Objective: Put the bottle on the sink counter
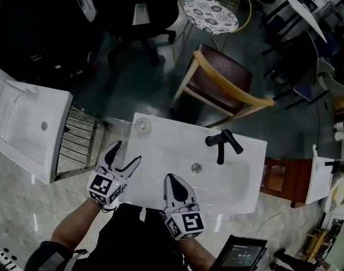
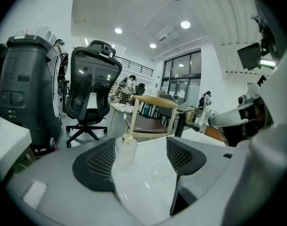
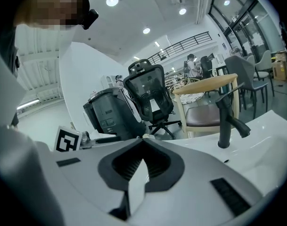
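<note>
A small clear bottle with a pale cap stands upright on the far left corner of the white sink counter. My left gripper hovers open at the counter's left edge, short of the bottle. In the left gripper view the bottle stands ahead between the spread jaws of the left gripper, nearer the left one and apart from both. My right gripper is shut and empty over the counter's near edge. In the right gripper view the right gripper has its jaws together.
A black faucet stands at the back of the basin, above the drain. A wooden chair sits just behind the counter, a round patterned table beyond. Another white basin and a metal rack lie left. A tablet is bottom right.
</note>
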{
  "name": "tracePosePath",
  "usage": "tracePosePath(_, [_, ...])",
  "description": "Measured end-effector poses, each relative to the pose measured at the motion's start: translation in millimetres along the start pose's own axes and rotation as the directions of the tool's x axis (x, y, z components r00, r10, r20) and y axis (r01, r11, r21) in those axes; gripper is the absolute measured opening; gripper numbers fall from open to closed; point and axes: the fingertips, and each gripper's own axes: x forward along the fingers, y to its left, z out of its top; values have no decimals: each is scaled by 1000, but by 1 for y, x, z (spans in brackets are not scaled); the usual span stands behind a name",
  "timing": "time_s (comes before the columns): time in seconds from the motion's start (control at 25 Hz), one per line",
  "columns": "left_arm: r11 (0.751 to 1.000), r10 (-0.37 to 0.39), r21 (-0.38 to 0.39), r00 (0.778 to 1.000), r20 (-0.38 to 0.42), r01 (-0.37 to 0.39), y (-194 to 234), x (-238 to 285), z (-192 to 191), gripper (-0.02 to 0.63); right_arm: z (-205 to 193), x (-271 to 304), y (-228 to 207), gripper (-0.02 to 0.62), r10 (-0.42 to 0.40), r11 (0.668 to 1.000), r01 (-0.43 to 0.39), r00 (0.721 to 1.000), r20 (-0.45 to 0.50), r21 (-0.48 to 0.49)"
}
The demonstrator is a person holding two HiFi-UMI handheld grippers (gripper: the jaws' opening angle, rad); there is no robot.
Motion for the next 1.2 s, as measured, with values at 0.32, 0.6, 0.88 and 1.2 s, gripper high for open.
tracePosePath(0.32, [997,-31,-65,996,78,36,-38,-44,42,339,27,-8,11,-5,25,999,-24,998,55,-25])
tracePosePath(0.6, [983,-74,-150,976,204,106,-78,-85,95,234,54,-19,27,-5,52,998,-46,993,109,-52])
tracePosePath(0.88, [986,-34,-149,970,241,72,-75,-106,108,77,56,-28,43,-5,88,995,-80,989,119,-67])
tracePosePath(1.2, [982,-9,-181,973,230,52,-75,-123,103,69,58,-35,65,-5,132,988,-121,984,120,-94])
